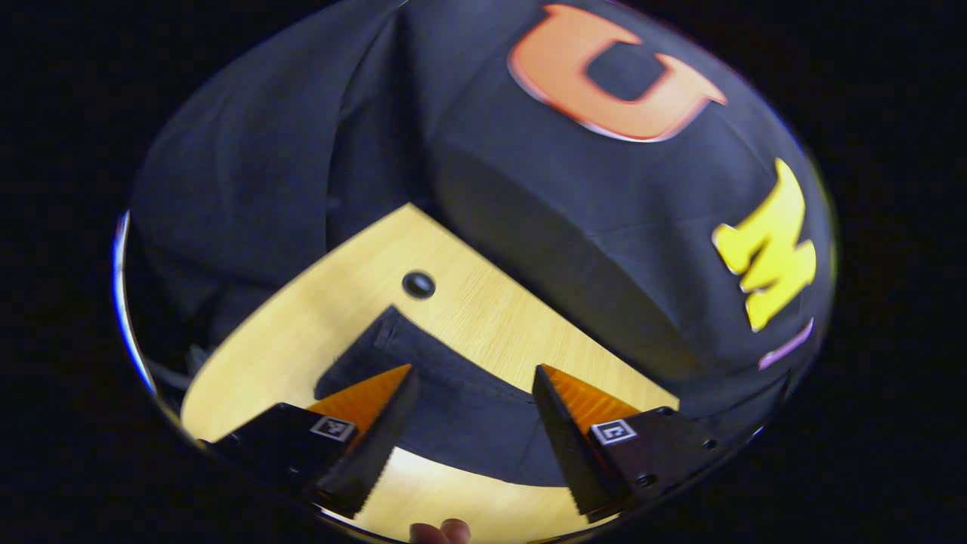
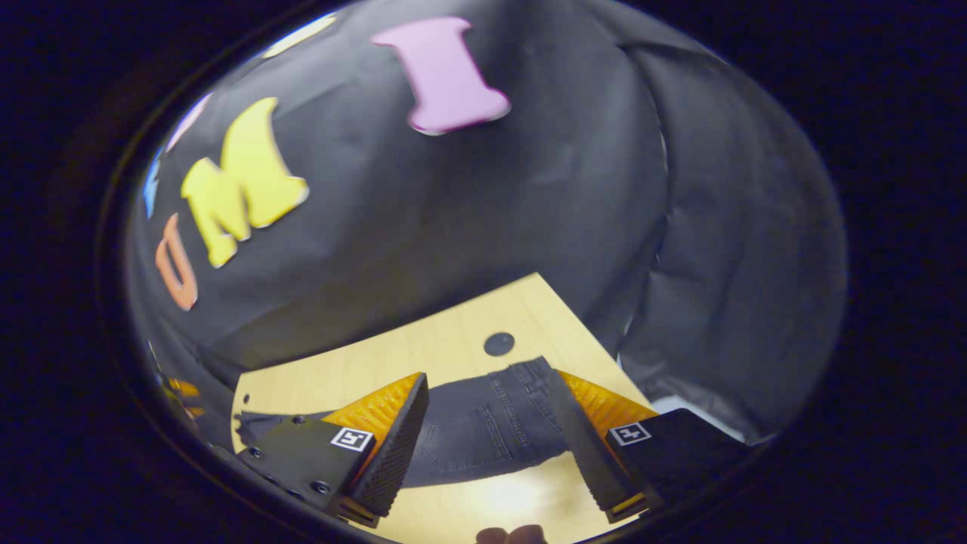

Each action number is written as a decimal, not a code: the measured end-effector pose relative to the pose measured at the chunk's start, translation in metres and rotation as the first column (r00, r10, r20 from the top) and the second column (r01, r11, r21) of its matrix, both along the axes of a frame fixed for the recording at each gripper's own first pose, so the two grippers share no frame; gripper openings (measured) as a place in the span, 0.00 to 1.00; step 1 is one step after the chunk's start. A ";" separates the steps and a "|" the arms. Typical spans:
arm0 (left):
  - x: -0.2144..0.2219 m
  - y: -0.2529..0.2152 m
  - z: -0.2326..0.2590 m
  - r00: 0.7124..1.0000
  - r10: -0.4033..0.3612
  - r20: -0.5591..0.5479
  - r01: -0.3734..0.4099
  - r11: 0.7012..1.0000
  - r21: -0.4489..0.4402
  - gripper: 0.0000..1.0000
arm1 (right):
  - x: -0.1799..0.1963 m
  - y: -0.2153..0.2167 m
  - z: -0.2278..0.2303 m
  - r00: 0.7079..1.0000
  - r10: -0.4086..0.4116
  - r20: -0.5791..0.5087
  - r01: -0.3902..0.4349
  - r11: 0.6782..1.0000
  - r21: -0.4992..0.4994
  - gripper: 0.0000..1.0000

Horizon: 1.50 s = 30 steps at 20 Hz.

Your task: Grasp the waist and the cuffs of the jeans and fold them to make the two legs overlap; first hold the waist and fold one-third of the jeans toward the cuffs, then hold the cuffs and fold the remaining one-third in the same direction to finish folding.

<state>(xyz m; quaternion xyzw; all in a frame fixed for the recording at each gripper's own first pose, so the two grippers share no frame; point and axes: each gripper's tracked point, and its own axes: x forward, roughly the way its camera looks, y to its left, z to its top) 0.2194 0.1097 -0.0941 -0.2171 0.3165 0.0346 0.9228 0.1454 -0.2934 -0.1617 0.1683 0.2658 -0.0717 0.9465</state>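
Both grippers, left and right, hang with fingers spread wide above dark jeans lying flat on the wooden table, touching nothing

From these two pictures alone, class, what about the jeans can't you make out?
- Left gripper view: the jeans run behind both fingers; their full length is hidden.
- Right gripper view: the jeans pass behind the fingers; leg ends hidden.
- Whether the legs overlap: unclear.
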 end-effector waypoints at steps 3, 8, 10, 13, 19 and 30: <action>-0.027 -0.024 0.047 0.977 -0.085 0.195 0.048 0.981 0.186 0.99 | -0.054 0.020 0.037 0.992 0.083 0.092 -0.069 0.987 -0.148 0.98; -0.043 -0.041 0.061 0.913 -0.146 0.382 0.047 0.966 0.255 0.99 | -0.106 0.046 0.055 0.988 0.073 0.138 -0.042 0.976 -0.213 0.98; -0.052 -0.053 0.057 0.916 -0.129 0.380 0.025 0.963 0.267 0.99 | -0.115 0.048 0.054 0.989 0.041 0.141 -0.015 0.983 -0.181 0.98; -0.076 -0.077 0.057 0.913 -0.113 0.393 0.025 0.975 0.222 0.99 | -0.111 0.045 0.047 0.992 -0.002 0.123 0.018 0.992 -0.125 0.98; -0.080 -0.087 0.055 0.929 -0.106 0.354 0.025 0.974 0.225 0.99 | -0.098 0.035 0.012 0.997 -0.053 0.052 0.057 0.996 -0.075 0.98; -0.090 -0.100 0.031 0.968 -0.055 0.243 -0.002 0.974 0.228 0.99 | -0.054 -0.003 -0.076 0.981 -0.151 -0.124 0.152 0.988 0.005 0.99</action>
